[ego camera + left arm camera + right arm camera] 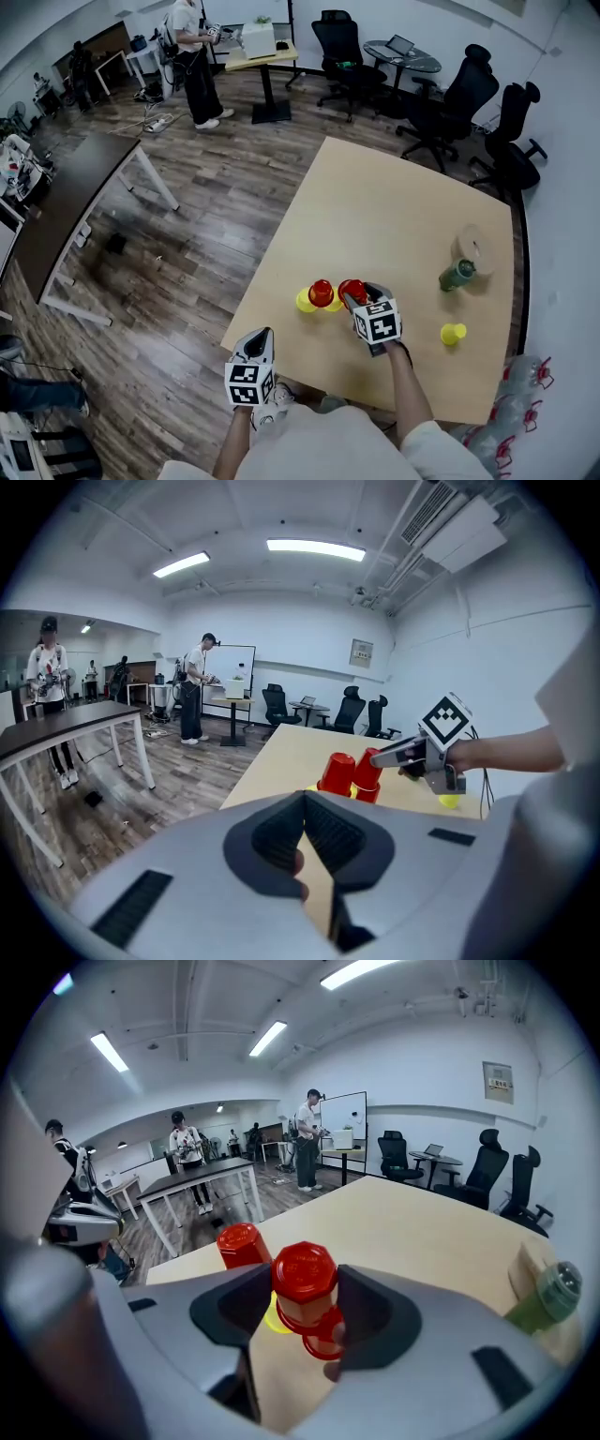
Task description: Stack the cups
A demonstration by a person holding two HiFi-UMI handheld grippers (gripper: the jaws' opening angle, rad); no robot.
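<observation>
Two red cups stand upside down near the table's front edge. My right gripper (361, 298) is shut on the right one (352, 287); in the right gripper view that red cup (303, 1274) sits between the pads with a second red rim showing under it. The left red cup (321, 292) (241, 1244) stands just beside it, with a yellow cup (304, 302) showing at its base. Another yellow cup (453, 334) stands alone to the right. My left gripper (260, 337) hangs off the table's front left edge, its pads together (305, 834) with nothing held.
A green bottle (457, 275) lies by a round wooden disc (473, 248) at the light wooden table's (375, 216) right side. Office chairs (441, 108) and desks stand beyond it. A dark table (66, 202) is on the left, and a person (192, 56) stands far off.
</observation>
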